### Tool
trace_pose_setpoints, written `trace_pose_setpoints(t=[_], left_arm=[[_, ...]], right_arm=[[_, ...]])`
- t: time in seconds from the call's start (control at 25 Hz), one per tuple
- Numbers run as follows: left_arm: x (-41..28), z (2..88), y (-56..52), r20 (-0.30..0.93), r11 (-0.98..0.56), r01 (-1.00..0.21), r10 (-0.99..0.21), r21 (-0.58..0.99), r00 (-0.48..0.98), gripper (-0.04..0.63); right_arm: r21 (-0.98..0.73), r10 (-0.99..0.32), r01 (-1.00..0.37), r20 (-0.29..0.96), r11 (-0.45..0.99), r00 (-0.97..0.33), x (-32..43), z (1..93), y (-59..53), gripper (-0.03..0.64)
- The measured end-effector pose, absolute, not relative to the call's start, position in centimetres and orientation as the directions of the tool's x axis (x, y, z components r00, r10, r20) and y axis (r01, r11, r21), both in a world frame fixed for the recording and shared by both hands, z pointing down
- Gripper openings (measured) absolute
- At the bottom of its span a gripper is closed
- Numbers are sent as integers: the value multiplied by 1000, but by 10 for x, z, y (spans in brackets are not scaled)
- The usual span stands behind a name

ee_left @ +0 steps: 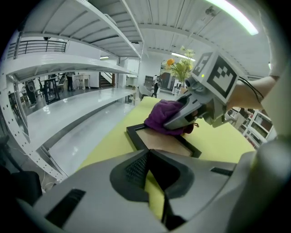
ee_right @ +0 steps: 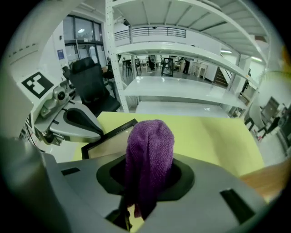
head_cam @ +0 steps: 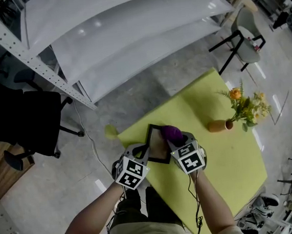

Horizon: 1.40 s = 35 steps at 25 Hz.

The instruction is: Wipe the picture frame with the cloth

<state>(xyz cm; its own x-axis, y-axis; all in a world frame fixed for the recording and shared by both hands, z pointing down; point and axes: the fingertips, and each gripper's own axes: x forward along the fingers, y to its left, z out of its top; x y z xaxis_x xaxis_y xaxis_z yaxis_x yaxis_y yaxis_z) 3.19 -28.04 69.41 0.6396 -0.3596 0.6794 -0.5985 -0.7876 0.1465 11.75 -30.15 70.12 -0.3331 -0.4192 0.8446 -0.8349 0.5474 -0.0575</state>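
Squarely on the yellow-green table (head_cam: 227, 157) lies the black picture frame (ee_left: 160, 144). The left claw (ee_left: 149, 157) is closed on its near edge, while the right claw (ee_right: 150, 175) is clamped on a purple cloth (ee_right: 150, 143) that rests on the frame's far end. Only black-and-white square markers show on the claws. Nearby stand a brown vase (head_cam: 218, 126) of flowers (head_cam: 245, 107), a white shelving rack (head_cam: 127, 33) and a black office chair (head_cam: 28, 125).

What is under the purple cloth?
The frame lies under the cloth: its black edge and brown panel show around it. The patch right beneath the cloth is covered, so I cannot see it.
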Motion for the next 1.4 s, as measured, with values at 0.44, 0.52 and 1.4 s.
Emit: trace_pose_setpoints(t=[0.44, 0.52, 1.4], left_arm=[[33, 693, -279, 669, -802, -580, -354, 142, 653, 11], [33, 693, -279, 668, -804, -577, -352, 141, 655, 11], [25, 694, -276, 661, -794, -575, -325, 198, 677, 8]], right_arm=[[-291, -373, -747, 724, 598, -580, 40, 671, -294, 115], [-318, -361, -754, 728, 575, -583, 35, 683, -292, 115], [-239, -436, -857, 779, 457, -450, 103, 665, -254, 114]])
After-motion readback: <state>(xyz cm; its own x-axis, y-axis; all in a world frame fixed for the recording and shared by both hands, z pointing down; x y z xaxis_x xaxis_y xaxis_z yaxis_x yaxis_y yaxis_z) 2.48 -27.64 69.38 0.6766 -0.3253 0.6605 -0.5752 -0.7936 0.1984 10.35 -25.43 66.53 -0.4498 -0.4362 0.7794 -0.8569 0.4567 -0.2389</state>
